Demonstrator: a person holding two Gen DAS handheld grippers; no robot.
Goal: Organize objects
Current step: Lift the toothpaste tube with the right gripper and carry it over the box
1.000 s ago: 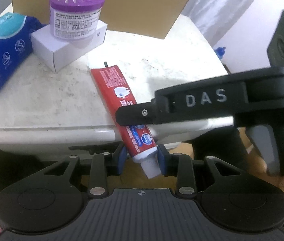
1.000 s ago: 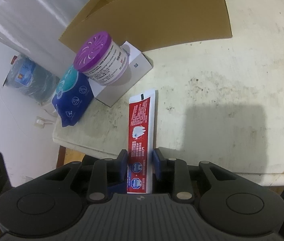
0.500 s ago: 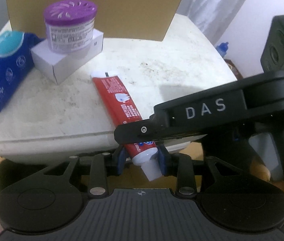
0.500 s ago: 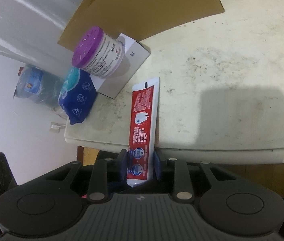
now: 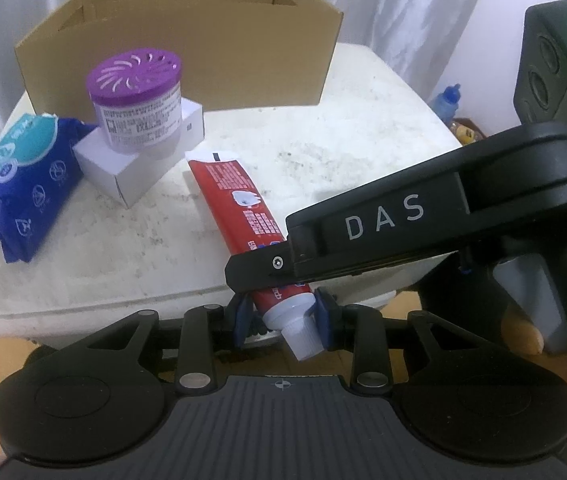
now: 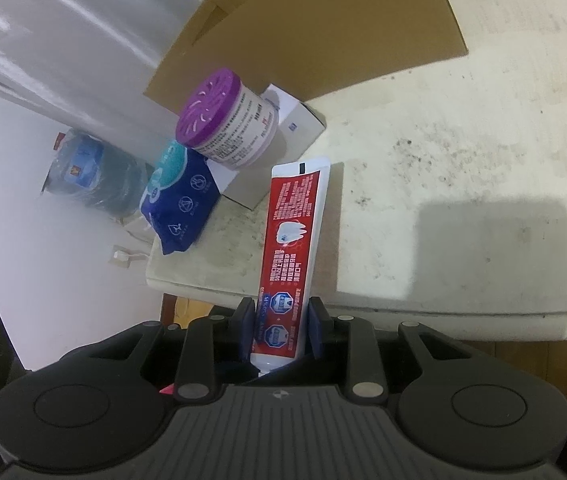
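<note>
A red toothpaste tube (image 5: 235,196) slants over the front edge of the white table (image 5: 363,140), crimped end toward the box. My left gripper (image 5: 283,314) is shut on the tube's neck just above the white cap. My right gripper (image 5: 251,276) comes in from the right, marked DAS, and clamps the tube just above the left one. In the right wrist view the right gripper (image 6: 279,316) is shut on the lower part of the tube (image 6: 295,220), which runs up over the table (image 6: 463,160). A hand shows at the right edge.
An open cardboard box (image 5: 179,40) stands at the table's back. In front of it a purple-lidded jar (image 5: 137,96) sits on a small white box (image 5: 131,168), with a blue wipes pack (image 5: 23,168) to the left. A water jug (image 6: 87,168) is on the floor.
Both grippers stay shut on the tube. The left gripper has risen a little and rolled, so the inside of the cardboard box now shows.
</note>
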